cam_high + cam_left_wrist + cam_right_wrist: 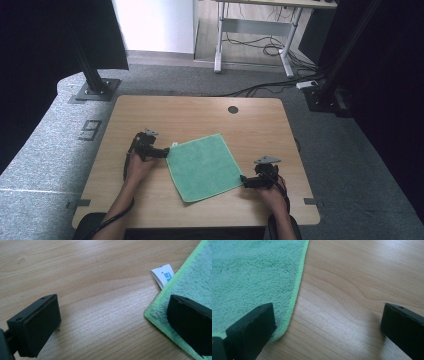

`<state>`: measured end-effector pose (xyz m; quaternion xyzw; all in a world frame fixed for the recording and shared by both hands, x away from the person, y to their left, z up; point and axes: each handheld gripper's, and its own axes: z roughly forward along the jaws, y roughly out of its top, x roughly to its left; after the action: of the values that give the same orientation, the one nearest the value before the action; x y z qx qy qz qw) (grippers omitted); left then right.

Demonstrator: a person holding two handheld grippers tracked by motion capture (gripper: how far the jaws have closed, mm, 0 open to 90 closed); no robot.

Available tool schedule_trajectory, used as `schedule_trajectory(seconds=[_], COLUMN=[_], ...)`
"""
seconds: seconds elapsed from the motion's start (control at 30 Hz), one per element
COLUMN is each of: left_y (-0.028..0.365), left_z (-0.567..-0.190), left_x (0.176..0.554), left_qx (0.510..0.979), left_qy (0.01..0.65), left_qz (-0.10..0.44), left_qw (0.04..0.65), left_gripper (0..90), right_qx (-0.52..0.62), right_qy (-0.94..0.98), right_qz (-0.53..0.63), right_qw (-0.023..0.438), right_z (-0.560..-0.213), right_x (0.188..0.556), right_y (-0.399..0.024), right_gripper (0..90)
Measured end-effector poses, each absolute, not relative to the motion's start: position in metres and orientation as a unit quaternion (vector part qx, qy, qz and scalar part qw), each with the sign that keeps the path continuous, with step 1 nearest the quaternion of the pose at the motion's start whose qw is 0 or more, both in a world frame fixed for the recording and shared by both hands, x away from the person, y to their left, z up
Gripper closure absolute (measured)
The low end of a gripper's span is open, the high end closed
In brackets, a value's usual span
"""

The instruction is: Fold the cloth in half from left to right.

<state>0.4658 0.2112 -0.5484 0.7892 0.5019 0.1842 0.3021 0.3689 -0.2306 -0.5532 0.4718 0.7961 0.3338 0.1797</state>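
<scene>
Green cloth (203, 166) lies flat at centre of wooden surface (150, 112). Your left gripper (161, 152) spread wide at cloth's left corner, beside white tag (163, 275). Your right gripper (246, 181) spread wide at right corner, one jaw over cloth edge.

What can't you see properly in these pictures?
- White tag on the green cloth: its blue print is too small to read in the left gripper view, and the cloth hides its lower end.
- Left claw and right claw: too small in the high view to tell whether they touch the cloth.
</scene>
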Motion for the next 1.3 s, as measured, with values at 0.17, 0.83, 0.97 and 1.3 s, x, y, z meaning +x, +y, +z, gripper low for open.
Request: schedule_trajectory(seconds=[0.17,0.83,0.97,1.3], left_y=[0.211,0.211,0.211,0.211], left_z=[-0.548,-0.548,-0.548,-0.548], left_x=[0.466,0.466,0.466,0.466], left_qx=[0.789,0.789,0.79,0.789], left_qy=[0.502,0.502,0.502,0.502], left_qz=[0.184,0.184,0.184,0.184], left_qw=[0.302,0.302,0.301,0.302], left_gripper=[0.0,0.0,0.0,0.0], right_qx=[0.463,0.372,0.35,0.289], right_qy=[0.796,0.841,0.85,0.877], right_qz=[0.34,0.366,0.371,0.374], right_qw=[0.19,0.14,0.128,0.082], right_z=[-0.542,-0.523,-0.524,-0.527], right_x=[0.365,0.35,0.348,0.337], right_y=[-0.228,-0.161,-0.143,-0.095], right_gripper=[0.0,0.0,0.0,0.0])
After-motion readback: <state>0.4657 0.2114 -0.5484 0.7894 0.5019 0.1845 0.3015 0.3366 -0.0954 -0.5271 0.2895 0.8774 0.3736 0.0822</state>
